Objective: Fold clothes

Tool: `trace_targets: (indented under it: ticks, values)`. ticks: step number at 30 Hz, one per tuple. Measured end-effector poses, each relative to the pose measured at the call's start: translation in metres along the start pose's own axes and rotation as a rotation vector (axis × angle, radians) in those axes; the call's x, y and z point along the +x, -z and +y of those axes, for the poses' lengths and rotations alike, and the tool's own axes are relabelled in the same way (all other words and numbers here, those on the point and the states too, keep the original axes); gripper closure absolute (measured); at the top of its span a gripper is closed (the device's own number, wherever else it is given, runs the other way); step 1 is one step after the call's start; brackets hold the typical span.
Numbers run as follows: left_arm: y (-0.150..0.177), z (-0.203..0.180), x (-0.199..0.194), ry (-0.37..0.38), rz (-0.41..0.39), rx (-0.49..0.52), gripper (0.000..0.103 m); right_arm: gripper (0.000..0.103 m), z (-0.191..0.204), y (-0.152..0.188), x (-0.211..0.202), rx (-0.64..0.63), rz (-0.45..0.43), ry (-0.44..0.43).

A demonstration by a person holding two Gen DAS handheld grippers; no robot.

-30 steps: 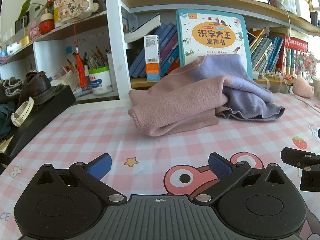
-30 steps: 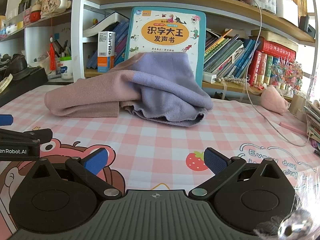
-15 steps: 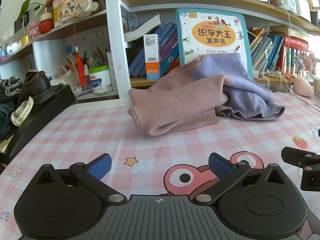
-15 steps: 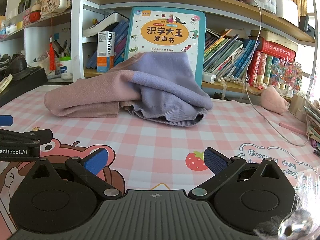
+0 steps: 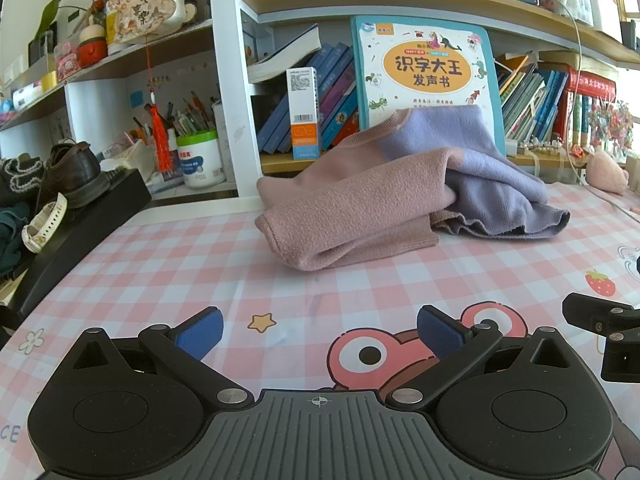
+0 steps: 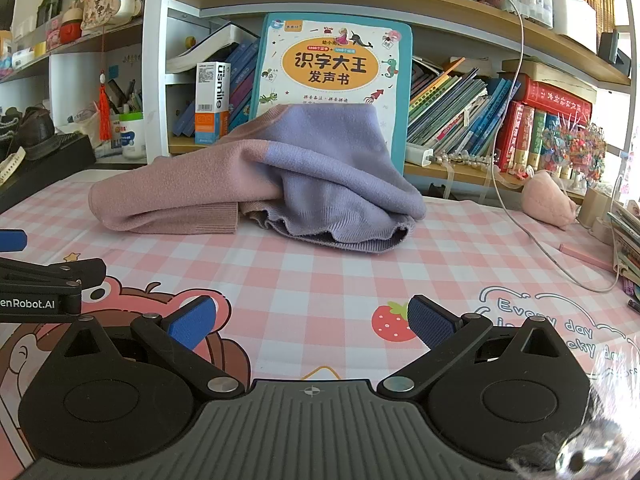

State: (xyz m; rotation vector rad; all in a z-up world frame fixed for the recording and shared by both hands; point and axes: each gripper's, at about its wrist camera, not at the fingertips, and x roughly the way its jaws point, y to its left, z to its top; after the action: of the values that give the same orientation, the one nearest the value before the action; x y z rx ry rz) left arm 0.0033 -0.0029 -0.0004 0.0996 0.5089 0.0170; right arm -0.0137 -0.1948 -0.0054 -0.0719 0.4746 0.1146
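Two grippers: left gripper (image 5: 318,330) & right gripper (image 6: 310,320), both spread wide, empty.
Change: none vs 1 s ago; I judge folding not started.
Sweater: pink-purple sweater (image 5: 400,188) bunched on checked tablecloth (image 5: 160,264), propped against kids' book (image 5: 428,68).
Hidden: sweater's back, sleeves — can't tell layout.

Pink/lilac knit sweater (image 5: 400,196), crumpled heap on checked cloth, leaning vs upright book.
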Motion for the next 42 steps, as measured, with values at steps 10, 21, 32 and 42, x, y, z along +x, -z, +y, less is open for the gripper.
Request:
trace_targets:
  ticks: [10, 21, 32, 42]
  values:
    - [-0.0001, -0.0001, 0.0002, 0.000, 0.001, 0.001, 0.000, 0.000, 0.0000, 0.0004, 0.0000, 0.000, 0.000, 0.000]
    - [0.0002, 0.0009, -0.0007, -0.001, -0.002, -0.006, 0.000, 0.000, 0.0003, 0.0001, 0.0011, -0.004, 0.007, -0.007]
    - [-0.0011, -0.0015, -0.0002, 0.001, -0.001, 0.015, 0.000, 0.000, 0.0039, -0.0001, -0.0001, -0.027, -0.001, -0.022]
    - [-0.0005, -0.0029, 0.0011, 0.026, 0.011, 0.024, 0.000, 0.000, 0.0079, 0.0004, 0.0008, -0.047, -0.001, -0.043]
